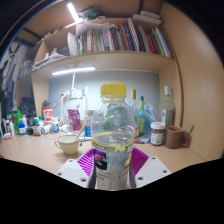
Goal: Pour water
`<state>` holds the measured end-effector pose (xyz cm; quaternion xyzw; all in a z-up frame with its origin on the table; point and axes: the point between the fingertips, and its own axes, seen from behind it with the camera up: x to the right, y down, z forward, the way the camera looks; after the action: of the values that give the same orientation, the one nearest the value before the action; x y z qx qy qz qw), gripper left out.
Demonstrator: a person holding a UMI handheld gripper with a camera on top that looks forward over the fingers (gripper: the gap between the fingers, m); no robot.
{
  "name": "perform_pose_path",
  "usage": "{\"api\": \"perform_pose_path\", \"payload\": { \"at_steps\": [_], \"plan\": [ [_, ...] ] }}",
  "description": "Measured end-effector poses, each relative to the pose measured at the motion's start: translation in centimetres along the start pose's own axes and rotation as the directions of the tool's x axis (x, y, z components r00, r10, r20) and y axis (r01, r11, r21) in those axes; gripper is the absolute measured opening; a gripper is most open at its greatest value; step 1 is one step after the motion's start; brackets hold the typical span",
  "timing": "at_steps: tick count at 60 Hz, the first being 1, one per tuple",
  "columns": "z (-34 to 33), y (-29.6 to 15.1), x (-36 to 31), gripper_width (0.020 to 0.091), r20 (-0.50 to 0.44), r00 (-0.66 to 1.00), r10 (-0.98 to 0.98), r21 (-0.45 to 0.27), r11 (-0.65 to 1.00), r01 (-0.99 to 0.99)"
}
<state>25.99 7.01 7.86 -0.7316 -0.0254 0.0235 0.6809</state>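
The gripper clamps the yellow-capped water bottle between both pads, so tipping toward the cup left of it risks slippage.

No text, brand name, number or sign can be read anywhere here. The clear bottle with the yellow cap wears a white label with a band of green along its lower part, but whatever is printed on it cannot be made out. The spines of the books on the shelf above the desk show only as stripes of colour, with no title legible. The small bottles and jars standing on the desk carry labels too small to tell any letters or figures on them.
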Motion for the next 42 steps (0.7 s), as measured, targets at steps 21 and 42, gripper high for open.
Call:
{"api": "perform_pose_path", "payload": {
  "at_steps": [21, 42],
  "plan": [
    [10.1, -11.3, -0.4, 0.0463, -0.114, 0.548, -0.829, 0.006, 0.551, 0.835],
    [15.9, -10.6, -7.9, 0.0460, -0.165, -0.614, -0.772, -0.019, -0.620, 0.785]
  ]
}}
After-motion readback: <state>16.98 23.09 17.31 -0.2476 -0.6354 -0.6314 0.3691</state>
